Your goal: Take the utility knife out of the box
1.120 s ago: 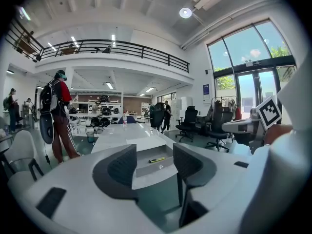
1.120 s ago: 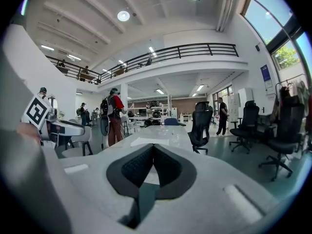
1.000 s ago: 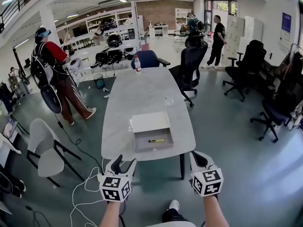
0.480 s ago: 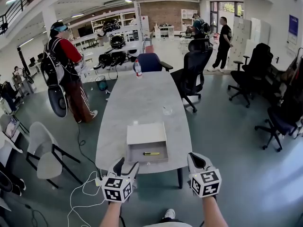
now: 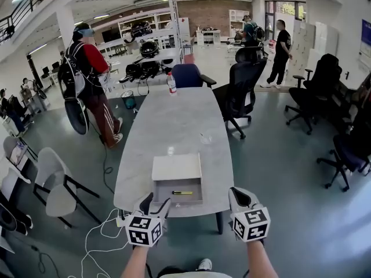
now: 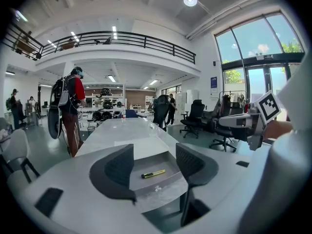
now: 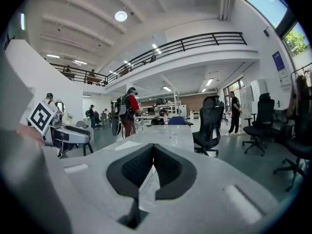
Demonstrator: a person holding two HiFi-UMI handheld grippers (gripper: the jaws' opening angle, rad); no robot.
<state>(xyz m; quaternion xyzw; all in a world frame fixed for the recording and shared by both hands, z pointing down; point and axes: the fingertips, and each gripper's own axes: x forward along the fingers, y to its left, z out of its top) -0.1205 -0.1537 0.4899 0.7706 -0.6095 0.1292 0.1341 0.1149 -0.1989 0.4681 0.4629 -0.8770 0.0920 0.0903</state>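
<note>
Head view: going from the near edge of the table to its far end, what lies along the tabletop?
Box with the utility knife inside → white lid → water bottle.

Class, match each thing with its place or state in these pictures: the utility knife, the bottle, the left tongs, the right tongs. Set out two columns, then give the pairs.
Things
1. utility knife
2. bottle
3. left tongs
4. right tongs

Place or state
A. shut, nothing held
B. lying in the open box
C. open, nothing held
D. standing at the far end of the table

Pairs: 1-B, 2-D, 3-C, 4-A
</note>
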